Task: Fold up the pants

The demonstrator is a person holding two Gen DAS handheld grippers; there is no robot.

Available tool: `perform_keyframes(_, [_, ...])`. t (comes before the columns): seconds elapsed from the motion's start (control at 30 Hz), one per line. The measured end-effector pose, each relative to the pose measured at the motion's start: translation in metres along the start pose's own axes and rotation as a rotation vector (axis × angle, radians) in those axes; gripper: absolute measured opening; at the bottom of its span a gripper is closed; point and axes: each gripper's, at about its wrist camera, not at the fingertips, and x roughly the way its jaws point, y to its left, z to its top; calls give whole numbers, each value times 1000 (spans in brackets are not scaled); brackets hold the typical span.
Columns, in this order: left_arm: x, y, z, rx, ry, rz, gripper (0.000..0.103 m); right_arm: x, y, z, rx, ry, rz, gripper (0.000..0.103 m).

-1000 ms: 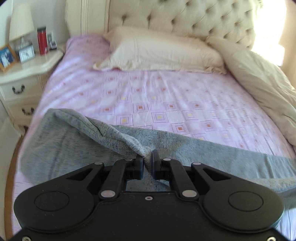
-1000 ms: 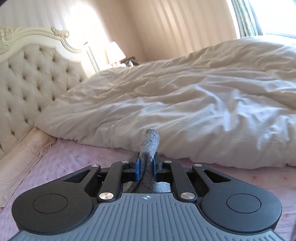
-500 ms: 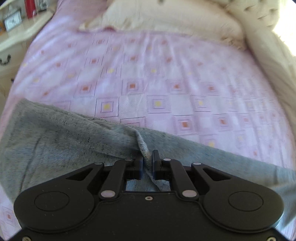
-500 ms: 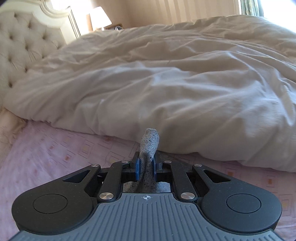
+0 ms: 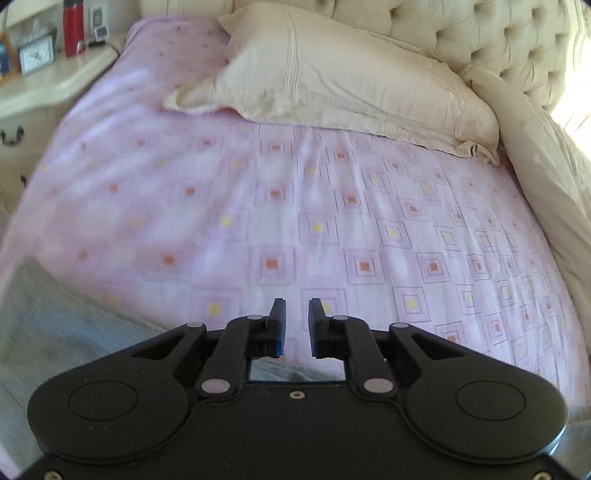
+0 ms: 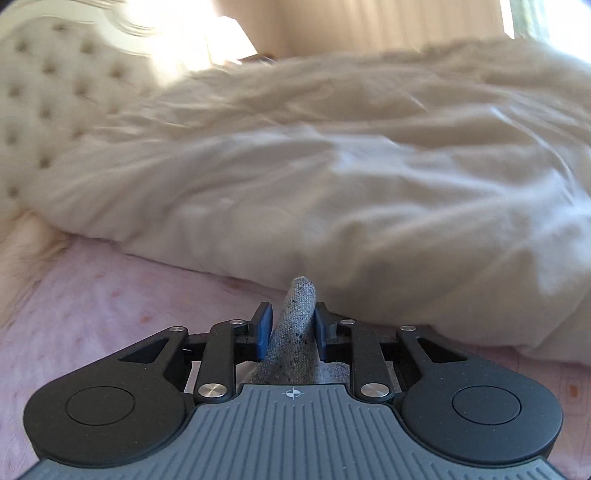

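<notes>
The left gripper (image 5: 294, 328) had its jaws opening, a narrow gap between the blue pads with nothing in it but the pink patterned bedsheet (image 5: 317, 225) beyond. The grey pants (image 5: 55, 325) lay on the bed at the lower left of the left wrist view, blurred, with a strip visible under the gripper body.

The right gripper (image 6: 291, 328) also had its jaws opening. A fold of the grey pants (image 6: 295, 325) stood up between the pads, and a sliver of gap showed on the left side, so the pads no longer seemed to press it.

Judging from this, the main risk was the release. The fold in the right jaws could cling to a pad and be dragged along if that hand pulled away too soon, which would spoil the fold just laid. The knit looked soft and limp, so any tug would likely shift the layers. The edge let go by the left jaws might also spring back or lie crooked.

A bulky cream duvet (image 6: 369, 184) was heaped just beyond the right gripper, close enough to crowd that end of the pants. A pillow (image 5: 332, 81) and a tufted headboard (image 5: 480, 37) lay well beyond the left gripper. A nightstand (image 5: 48, 85) with a clock (image 5: 35, 57) and a red bottle (image 5: 74, 31) stood clear at the bedside.
</notes>
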Motion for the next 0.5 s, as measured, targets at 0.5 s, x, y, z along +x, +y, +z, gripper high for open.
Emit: perform_keyframes(0.5, [-71,86,-70,33,-73,202,29,-93,214,-135,-792,106,655,25])
